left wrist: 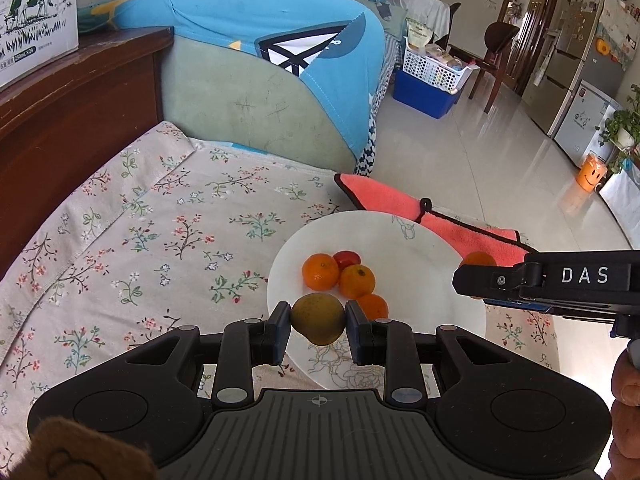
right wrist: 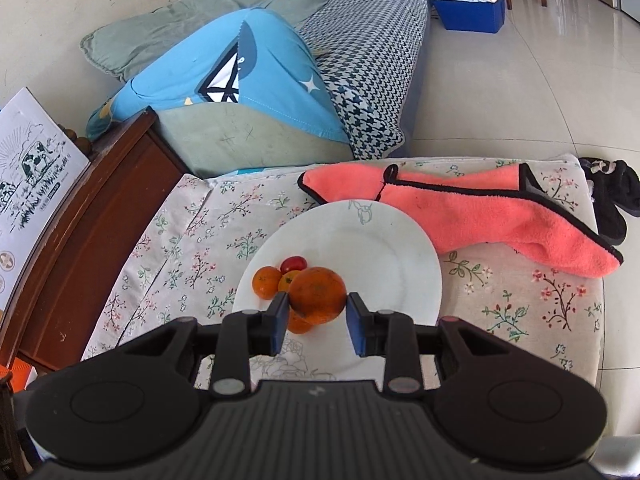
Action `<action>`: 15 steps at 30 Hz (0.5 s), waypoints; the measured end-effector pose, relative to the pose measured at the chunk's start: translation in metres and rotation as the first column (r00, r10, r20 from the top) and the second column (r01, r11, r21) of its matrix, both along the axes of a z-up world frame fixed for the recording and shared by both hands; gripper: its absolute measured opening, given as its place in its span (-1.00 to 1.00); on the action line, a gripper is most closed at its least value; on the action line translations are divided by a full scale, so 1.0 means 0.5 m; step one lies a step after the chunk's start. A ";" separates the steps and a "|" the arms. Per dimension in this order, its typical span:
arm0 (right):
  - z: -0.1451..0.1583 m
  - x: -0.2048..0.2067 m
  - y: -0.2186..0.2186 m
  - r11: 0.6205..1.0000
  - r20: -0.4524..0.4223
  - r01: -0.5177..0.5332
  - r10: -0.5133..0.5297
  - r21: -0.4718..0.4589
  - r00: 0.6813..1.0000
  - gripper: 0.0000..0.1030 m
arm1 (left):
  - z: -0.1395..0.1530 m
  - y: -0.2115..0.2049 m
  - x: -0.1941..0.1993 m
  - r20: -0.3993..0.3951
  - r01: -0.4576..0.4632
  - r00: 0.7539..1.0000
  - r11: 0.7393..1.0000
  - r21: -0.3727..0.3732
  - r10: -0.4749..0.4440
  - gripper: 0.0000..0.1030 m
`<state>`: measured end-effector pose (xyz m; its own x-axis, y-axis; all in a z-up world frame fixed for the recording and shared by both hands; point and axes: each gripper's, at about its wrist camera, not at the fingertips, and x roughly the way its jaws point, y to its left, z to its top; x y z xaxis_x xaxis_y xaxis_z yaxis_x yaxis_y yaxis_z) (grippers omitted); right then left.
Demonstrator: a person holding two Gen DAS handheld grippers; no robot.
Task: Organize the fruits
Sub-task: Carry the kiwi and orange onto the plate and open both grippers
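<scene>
A white plate [left wrist: 420, 256] lies on the floral cloth and holds three small oranges [left wrist: 357, 281] and a red tomato [left wrist: 347, 259]. My left gripper [left wrist: 318, 320] is shut on a yellow-green pear [left wrist: 317, 319] above the plate's near rim. My right gripper [right wrist: 317, 305] is shut on an orange [right wrist: 318, 295] above the plate [right wrist: 380, 248], over the pile of oranges [right wrist: 266, 282] and the tomato [right wrist: 293, 264]. The right gripper also shows in the left wrist view [left wrist: 466, 278], with its orange [left wrist: 479, 259] partly hidden behind it.
A pink cloth with black trim [right wrist: 480, 212] lies behind the plate. A wooden headboard [left wrist: 72, 112] with a white carton [left wrist: 36, 12] stands at left. A sofa with a blue cover [right wrist: 240, 92] stands beyond. A black item [right wrist: 612, 192] sits at the cushion's right edge.
</scene>
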<state>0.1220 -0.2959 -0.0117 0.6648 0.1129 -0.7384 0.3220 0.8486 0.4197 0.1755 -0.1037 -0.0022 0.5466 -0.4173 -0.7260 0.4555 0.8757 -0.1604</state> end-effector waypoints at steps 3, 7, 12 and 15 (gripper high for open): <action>-0.012 0.022 -0.011 1.000 -0.002 0.018 -0.018 0.014 1.000 -0.40 | -0.012 -0.010 0.016 -0.008 0.002 1.000 1.000 0.002 -0.002 -0.48; -0.034 0.046 -0.023 0.998 -0.021 0.044 -0.043 0.045 0.999 -0.40 | -0.029 -0.023 0.034 -0.020 0.002 1.000 1.000 0.009 -0.002 -0.48; -0.057 0.068 -0.031 0.997 -0.044 0.062 -0.060 0.052 0.997 -0.40 | -0.047 -0.036 0.047 -0.030 0.006 1.000 1.000 0.021 -0.005 -0.48; -0.069 0.077 -0.034 0.995 -0.053 0.067 -0.063 0.068 0.997 -0.40 | -0.057 -0.042 0.056 -0.039 0.005 0.999 1.000 0.019 -0.004 -0.48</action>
